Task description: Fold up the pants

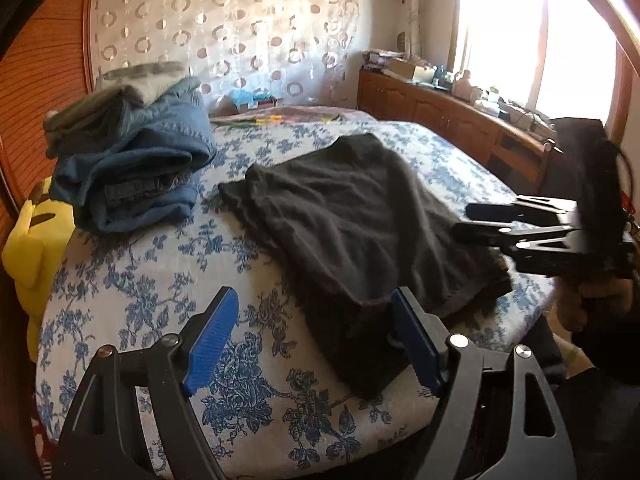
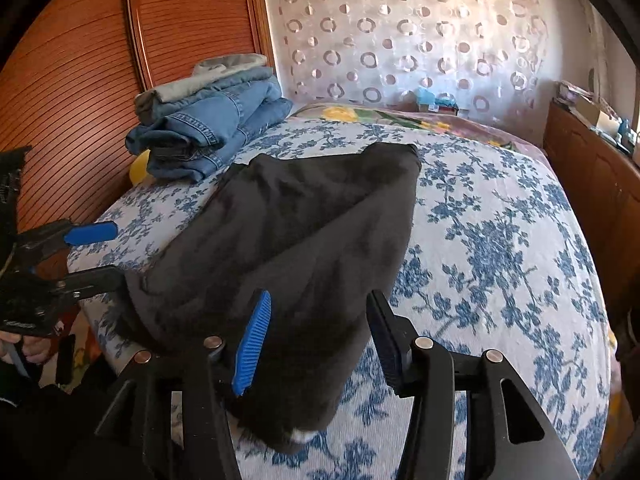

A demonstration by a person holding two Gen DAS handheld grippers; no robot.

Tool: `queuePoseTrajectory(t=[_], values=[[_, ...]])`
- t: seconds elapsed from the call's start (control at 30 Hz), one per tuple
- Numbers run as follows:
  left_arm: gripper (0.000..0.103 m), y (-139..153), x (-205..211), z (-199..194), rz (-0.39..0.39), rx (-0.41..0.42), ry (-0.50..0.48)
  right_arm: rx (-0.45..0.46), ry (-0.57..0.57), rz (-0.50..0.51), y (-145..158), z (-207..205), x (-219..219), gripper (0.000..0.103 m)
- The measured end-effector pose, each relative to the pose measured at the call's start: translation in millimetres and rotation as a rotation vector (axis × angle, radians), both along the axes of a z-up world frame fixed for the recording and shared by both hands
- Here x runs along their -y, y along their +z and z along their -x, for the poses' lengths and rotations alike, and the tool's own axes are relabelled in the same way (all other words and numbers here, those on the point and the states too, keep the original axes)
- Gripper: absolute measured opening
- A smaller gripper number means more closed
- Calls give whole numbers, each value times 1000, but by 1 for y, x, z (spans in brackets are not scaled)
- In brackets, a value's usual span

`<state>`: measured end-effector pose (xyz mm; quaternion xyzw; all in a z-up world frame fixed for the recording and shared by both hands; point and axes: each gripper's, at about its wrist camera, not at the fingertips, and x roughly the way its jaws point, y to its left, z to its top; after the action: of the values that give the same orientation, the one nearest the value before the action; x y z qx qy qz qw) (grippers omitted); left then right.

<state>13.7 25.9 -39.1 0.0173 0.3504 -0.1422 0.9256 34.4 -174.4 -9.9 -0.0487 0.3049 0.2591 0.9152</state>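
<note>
Black pants (image 1: 340, 216) (image 2: 300, 232) lie folded on a bed with a blue floral sheet (image 1: 132, 280) (image 2: 500, 240); their near end hangs over the bed's front edge. My left gripper (image 1: 314, 300) stands open above the near left edge of the pants, nothing between its blue pads. In the right wrist view the left gripper (image 2: 108, 256) hovers at the pants' left side. My right gripper (image 2: 319, 298) is open over the near end of the pants, with cloth under the gap and the pads apart from it. From the left wrist, the right gripper (image 1: 468, 222) is at the pants' right edge.
A stack of folded jeans (image 1: 136, 168) (image 2: 208, 128) sits at the bed's back left, by a wooden wardrobe (image 2: 80, 80). A yellow object (image 1: 36, 248) lies beside the bed. A cluttered wooden cabinet (image 1: 460, 120) runs along the right under a bright window.
</note>
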Motion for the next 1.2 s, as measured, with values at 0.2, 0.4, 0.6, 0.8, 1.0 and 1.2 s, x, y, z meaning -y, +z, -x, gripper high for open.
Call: queuePoseTrajectory(t=[0.2,0.4,0.6,0.8,1.0,1.2], values=[[79,21,-5,2,8,39,3,12,-4,8,0,-15,-4,52],[79,24,-7,-17,-23,40,18,8,-19,24,-9,-31,-5,52],[79,15,-5,-37,-33,16,16,-7,-21,27,-16,-39,-7,52],[79,2,0,-61,-45,-13,5,-14,-27,26,-20,-43,-7,52],[74,-11,0,-99,-57,-44,6,-12,-42,20,-21,-45,-4,52],[67,-19,-1,-135,-75,-86,24,-1,-45,27,-21,-42,-4,52]])
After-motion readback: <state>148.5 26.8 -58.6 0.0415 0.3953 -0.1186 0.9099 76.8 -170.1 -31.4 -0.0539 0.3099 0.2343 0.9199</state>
